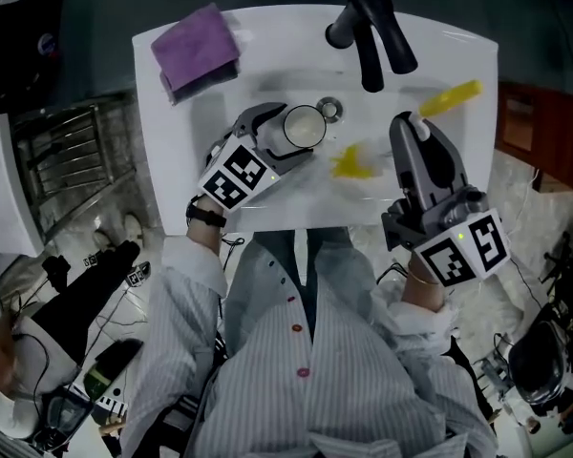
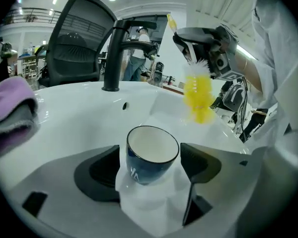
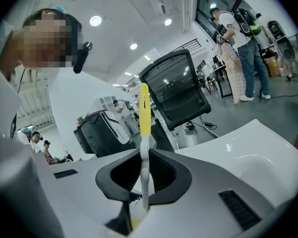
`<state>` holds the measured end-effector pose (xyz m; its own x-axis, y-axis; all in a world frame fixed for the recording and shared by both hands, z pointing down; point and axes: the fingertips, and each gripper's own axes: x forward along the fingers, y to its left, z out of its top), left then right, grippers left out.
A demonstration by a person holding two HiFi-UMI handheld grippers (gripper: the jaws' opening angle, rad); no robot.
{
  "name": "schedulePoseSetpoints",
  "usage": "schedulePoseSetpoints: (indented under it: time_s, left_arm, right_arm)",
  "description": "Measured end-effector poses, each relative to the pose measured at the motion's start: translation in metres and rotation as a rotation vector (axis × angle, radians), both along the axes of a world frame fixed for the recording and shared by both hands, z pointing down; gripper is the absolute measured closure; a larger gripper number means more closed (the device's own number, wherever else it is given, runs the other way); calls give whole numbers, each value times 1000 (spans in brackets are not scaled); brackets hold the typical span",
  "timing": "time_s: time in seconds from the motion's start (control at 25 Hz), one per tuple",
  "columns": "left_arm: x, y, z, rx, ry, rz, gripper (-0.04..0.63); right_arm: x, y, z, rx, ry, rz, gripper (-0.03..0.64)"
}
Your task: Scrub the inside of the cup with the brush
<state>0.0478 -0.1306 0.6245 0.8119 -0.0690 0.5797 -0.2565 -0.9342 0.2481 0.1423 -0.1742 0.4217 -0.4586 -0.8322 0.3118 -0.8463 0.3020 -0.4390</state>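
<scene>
A dark blue cup with a white inside stands upright in the white sink, near the drain. My left gripper is open with the cup between its jaws; a small gap shows on each side. My right gripper is shut on the white-and-yellow handle of the brush. The brush's yellow bristle head hangs over the basin, to the right of the cup and apart from it. In the right gripper view the handle stands upright between the shut jaws of that gripper.
A black faucet rises at the back of the sink. A folded purple cloth lies on the rim at the back left. A person's striped shirt fills the near side. A metal rack stands left of the sink.
</scene>
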Motion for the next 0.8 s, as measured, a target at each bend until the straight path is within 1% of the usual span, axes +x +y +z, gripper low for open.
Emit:
schedulePoseSetpoints:
  time_s: [0.16, 0.32, 0.6, 0.8]
  left_arm:
    - [3, 7, 23, -20, -23, 40, 199]
    - [12, 10, 35, 20, -47, 101, 196]
    - [27, 9, 37, 81, -18, 151, 196]
    - [33, 8, 35, 99, -9, 155, 193]
  right_arm:
    - [2, -2, 5, -5, -2, 10, 558]
    - [7, -1, 9, -15, -5, 26, 558]
    - [13, 3, 16, -33, -9, 46, 558]
    - [20, 5, 16, -36, -12, 55, 559]
